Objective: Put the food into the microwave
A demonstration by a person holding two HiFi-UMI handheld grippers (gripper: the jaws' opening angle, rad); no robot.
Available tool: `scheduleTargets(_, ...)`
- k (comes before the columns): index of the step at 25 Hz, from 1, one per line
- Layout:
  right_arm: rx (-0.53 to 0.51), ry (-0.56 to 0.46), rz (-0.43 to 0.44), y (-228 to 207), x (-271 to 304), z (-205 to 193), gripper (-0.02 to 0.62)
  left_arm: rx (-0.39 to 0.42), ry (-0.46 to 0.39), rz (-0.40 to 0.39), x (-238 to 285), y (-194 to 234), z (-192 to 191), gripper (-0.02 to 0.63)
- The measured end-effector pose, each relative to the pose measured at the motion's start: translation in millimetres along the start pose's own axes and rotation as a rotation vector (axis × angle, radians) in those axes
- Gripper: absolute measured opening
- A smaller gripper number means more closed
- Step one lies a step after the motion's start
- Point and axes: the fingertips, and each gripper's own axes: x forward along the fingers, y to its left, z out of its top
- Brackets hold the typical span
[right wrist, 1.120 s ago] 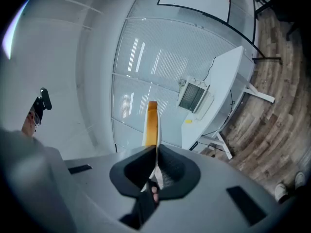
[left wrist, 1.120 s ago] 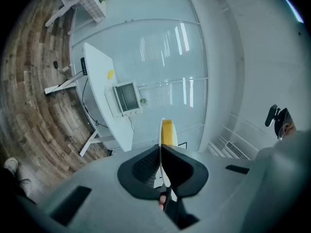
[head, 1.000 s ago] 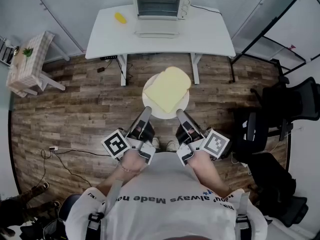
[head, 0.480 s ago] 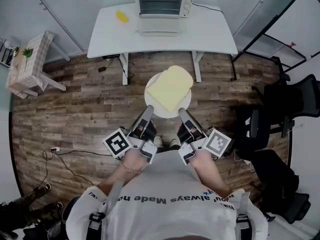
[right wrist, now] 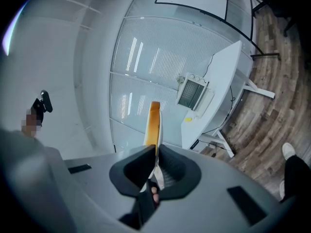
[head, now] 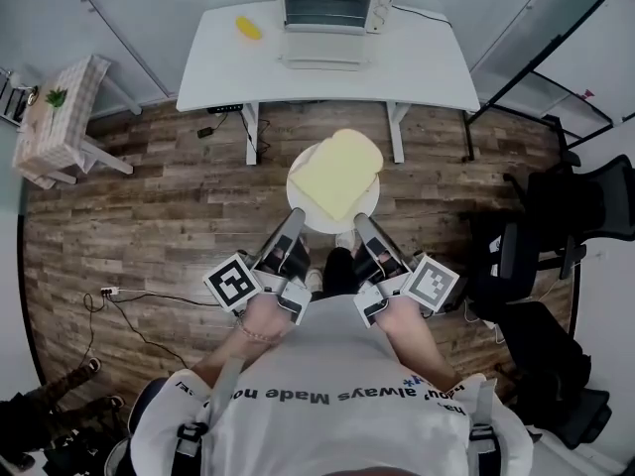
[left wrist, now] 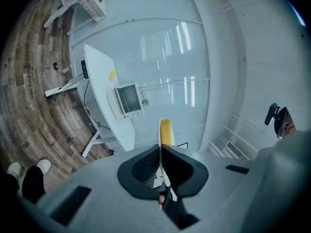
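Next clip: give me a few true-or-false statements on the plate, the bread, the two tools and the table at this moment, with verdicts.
1. The left tool and the right tool both clamp the rim of the white plate. True.
2. The plate rests on the white table. False: it is held above the wooden floor, short of the table.
3. A slice of bread lies on the plate. True.
4. In the head view, the yellow item on the table lies right of the microwave. False: it lies to its left.
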Motion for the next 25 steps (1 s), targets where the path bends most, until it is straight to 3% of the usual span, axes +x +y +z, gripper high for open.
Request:
scheduleTargets(8,-0.007,0.009,-0.002,-11.2,38.7,31.9,0.021,-0.007,-0.006,-0.002,41.4,9.6,28.5,0.017)
scheduleTargets(25,0.014,0.008,0.003,-62.9,91.7,176.0,0.021,0.002,-0.010,0.017,201.9,18.2,46.4,0.017)
